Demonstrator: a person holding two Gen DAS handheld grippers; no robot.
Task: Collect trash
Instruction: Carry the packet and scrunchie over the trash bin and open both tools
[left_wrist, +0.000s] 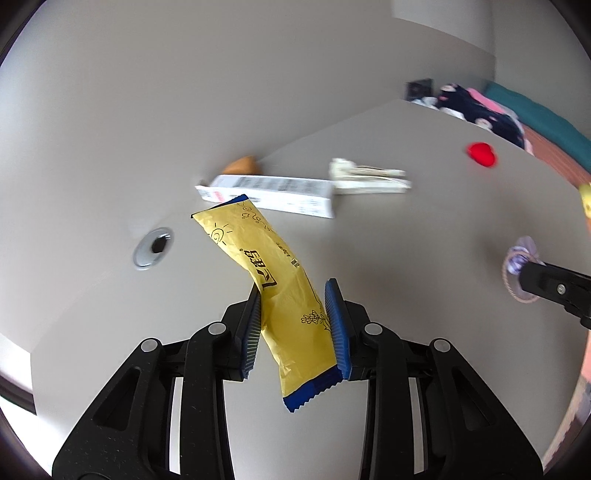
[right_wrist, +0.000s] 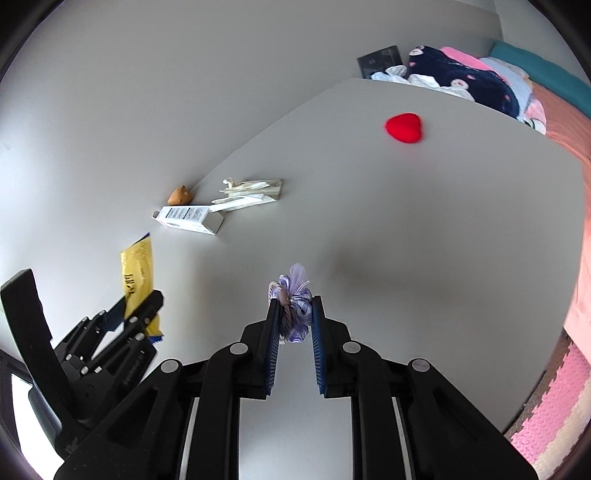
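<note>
Two grippers, 1 trash item each, above grey table (right_wrist: 406, 258).
L gripper (left_wrist: 295, 325) clamps 1 yellow wrapper (left_wrist: 273, 284); behind it 1 white box (left_wrist: 269, 192), 1 cream packet (left_wrist: 369, 177), 1 red heart (right_wrist: 403, 127) further back-right; R gripper (right_wrist: 293, 325) pinches 1 lilac pouch (right_wrist: 293, 295).

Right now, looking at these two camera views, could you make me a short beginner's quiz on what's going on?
1. True or false: the left gripper holds a yellow wrapper.
2. What does the right gripper hold? A) the red heart B) a purple pouch C) the white box
3. Fill in: the white box lies on the table just in front of a small ______ thing by the wall.

Key: 1 true; 2 B; 3 orange.
</note>
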